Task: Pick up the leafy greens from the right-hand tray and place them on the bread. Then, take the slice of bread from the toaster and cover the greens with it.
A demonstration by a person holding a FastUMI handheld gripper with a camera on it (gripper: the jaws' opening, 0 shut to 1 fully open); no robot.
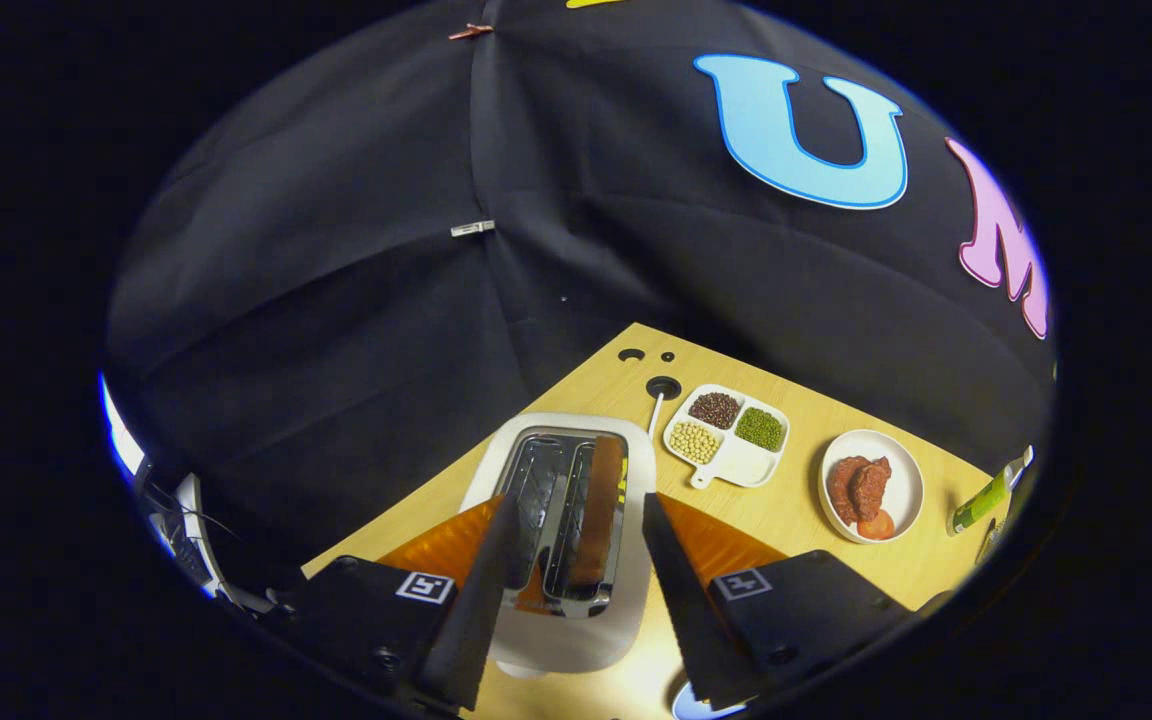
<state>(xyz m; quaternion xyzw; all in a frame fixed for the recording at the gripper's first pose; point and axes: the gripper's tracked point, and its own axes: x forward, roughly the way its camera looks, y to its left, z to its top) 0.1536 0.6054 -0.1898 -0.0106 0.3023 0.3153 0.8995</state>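
A white toaster [626,460] stands on the wooden table [796,500], directly under and between my fingers. A brown slice of bread [600,505] stands upright in its right slot; the left slot beside it holds nothing I can see. My gripper [576,560] hovers above the toaster, open, one finger on each side of the slots, touching nothing.
Beyond the toaster lies a white divided dish [731,462] with three kinds of beans. To its right a round white plate [904,490] holds meat patties and a tomato slice. A green bottle [984,500] lies near the table's right end. The toaster's cord runs to a hole in the tabletop [663,387].
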